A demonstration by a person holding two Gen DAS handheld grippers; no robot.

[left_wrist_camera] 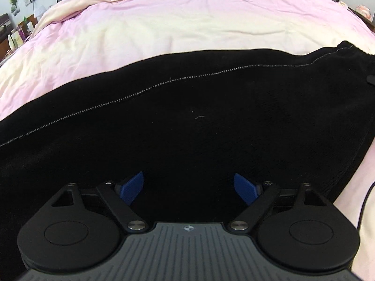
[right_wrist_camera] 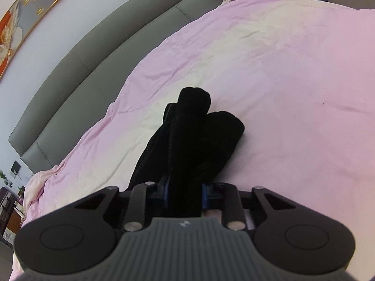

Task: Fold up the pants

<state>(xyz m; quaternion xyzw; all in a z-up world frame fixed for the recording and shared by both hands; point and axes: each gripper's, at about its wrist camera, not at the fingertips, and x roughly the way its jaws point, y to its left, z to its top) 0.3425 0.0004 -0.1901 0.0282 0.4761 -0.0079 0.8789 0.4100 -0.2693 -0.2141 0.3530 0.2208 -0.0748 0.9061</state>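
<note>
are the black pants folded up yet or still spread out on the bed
Mostly spread out: the black pants lie long and flat across the pink bedding, while the right gripper pinches a bunched end.

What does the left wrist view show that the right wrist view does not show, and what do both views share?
Only the left wrist view shows the left gripper open above the flat spread of the black pants, with a white stitched seam running across the fabric.

Only the right wrist view shows the right gripper shut on a bunched part of the pants, whose rounded ends lie ahead on the bed, and a framed picture on the wall.

Both views share the pink bedcover and the grey headboard.
</note>
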